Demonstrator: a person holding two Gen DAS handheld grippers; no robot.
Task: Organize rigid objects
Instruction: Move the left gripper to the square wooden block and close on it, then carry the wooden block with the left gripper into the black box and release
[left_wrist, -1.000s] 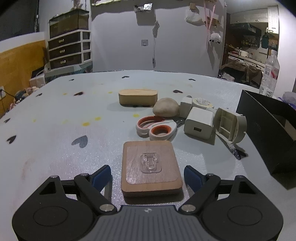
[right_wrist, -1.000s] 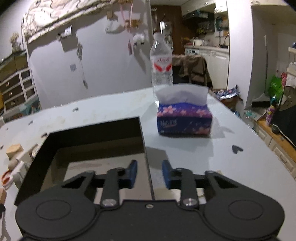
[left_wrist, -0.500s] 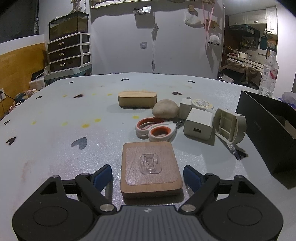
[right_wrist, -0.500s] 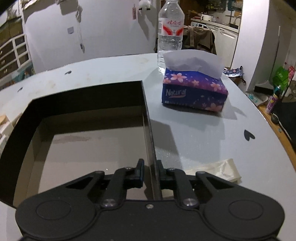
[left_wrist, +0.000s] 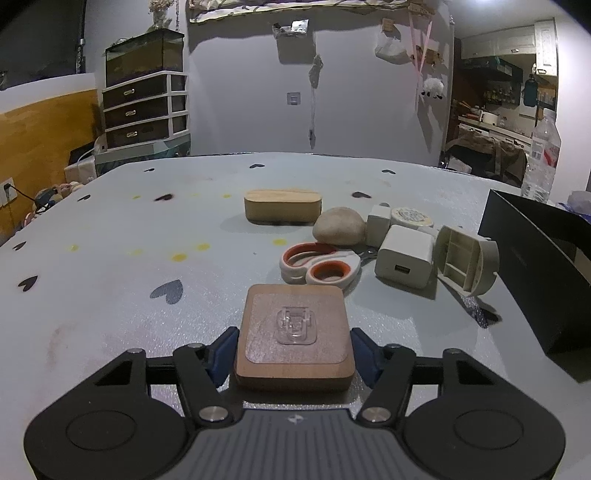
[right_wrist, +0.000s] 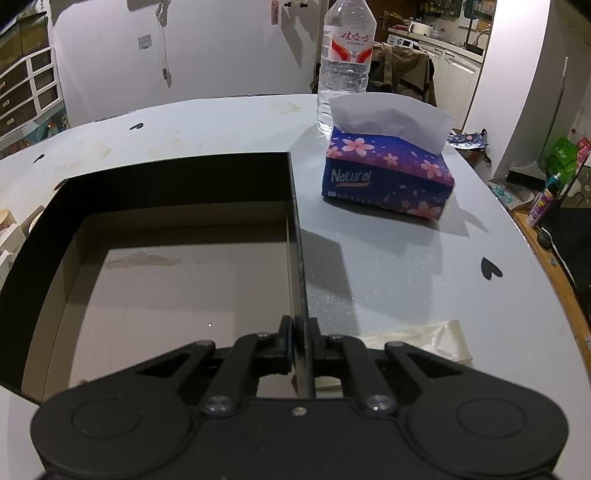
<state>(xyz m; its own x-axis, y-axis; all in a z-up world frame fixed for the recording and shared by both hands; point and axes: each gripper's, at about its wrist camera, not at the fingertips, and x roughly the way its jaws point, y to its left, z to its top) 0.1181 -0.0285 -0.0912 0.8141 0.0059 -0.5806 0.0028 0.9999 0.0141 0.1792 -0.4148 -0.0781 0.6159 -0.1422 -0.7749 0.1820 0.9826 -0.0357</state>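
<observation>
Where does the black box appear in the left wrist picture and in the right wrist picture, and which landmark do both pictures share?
Left wrist view: the black box stands at the right edge, beyond the white charger.
Right wrist view: the black box fills the left and centre; the right gripper is shut on its right wall.
Shared landmark: the water bottle, standing behind the box in both.

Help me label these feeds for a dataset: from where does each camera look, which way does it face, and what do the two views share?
Left wrist: sits on the left gripper, looking forward and down at the wooden block between its closing jaws; scissors beyond.
Right wrist: sits on the right gripper, facing the black box, jaws clamped on its wall.
Shared: the box and water bottle.
</observation>
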